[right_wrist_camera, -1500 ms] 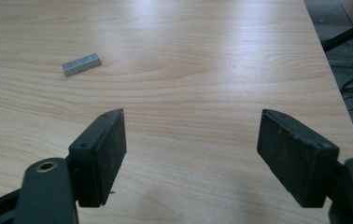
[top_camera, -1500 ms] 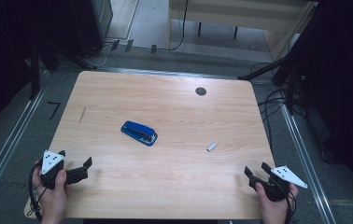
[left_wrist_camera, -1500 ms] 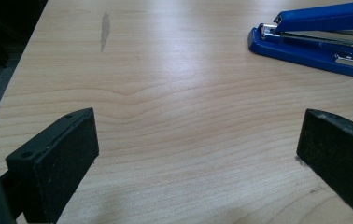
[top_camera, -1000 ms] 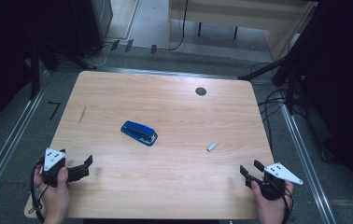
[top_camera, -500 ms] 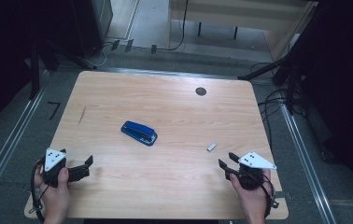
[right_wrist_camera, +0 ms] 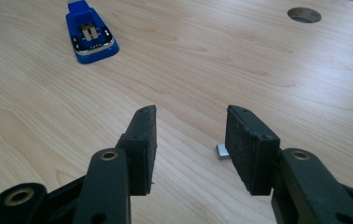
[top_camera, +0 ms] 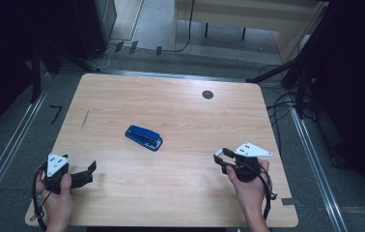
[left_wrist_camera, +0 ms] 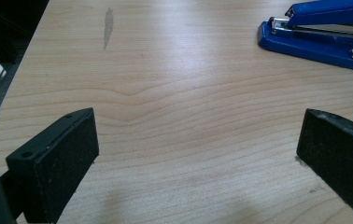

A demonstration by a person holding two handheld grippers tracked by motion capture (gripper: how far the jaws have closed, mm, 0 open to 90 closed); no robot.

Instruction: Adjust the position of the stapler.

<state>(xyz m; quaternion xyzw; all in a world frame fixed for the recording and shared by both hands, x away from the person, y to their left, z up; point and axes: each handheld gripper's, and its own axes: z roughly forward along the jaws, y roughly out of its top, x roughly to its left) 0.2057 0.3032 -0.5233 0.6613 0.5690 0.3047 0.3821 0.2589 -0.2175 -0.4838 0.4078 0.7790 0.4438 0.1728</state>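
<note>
Jaws of my right gripper [right_wrist_camera: 191,135] stand apart with nothing between them, just above the small metal block [right_wrist_camera: 222,151], which peeks out beside the right-hand jaw at lower centre of the right gripper view. I judge it light, stiff and slick, lying flat on the wooden table [top_camera: 171,111]; I'd pinch its two long sides squarely. My left gripper [top_camera: 85,175], lower left of the high view, gapes wide and empty. Glossy blue stapler [top_camera: 144,137] lies mid-frame, well apart
</note>
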